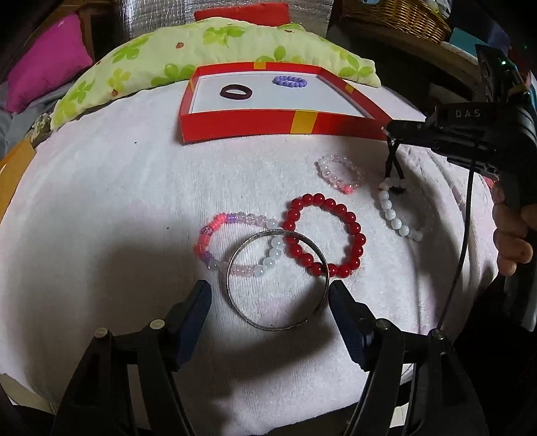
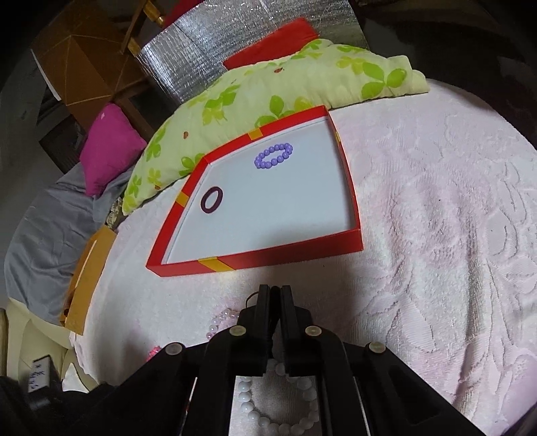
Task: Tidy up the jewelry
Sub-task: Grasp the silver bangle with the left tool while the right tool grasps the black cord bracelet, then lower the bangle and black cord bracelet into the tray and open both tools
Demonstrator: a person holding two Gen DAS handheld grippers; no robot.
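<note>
A red box (image 1: 235, 125) with a white floor holds a dark ring (image 1: 235, 91) and a purple bead bracelet (image 1: 290, 81); it also shows in the right wrist view (image 2: 292, 250). My left gripper (image 1: 270, 291) is open, its jaws on either side of a silver bangle (image 1: 277, 280) lying on the towel. A red bead bracelet (image 1: 324, 234), a pink and white one (image 1: 235, 243) and a clear pink one (image 1: 339, 171) lie nearby. My right gripper (image 1: 389, 129) is shut on the dark cord of a white bead bracelet (image 1: 397, 209), which hangs below its fingers (image 2: 278, 409).
A white and pink towel (image 1: 100, 201) covers the surface. A green leaf-print pillow (image 1: 201, 50) lies behind the box. A magenta cushion (image 1: 43, 67) and an orange box (image 2: 87, 278) sit at the left. A wicker basket (image 1: 399, 16) is at the far right.
</note>
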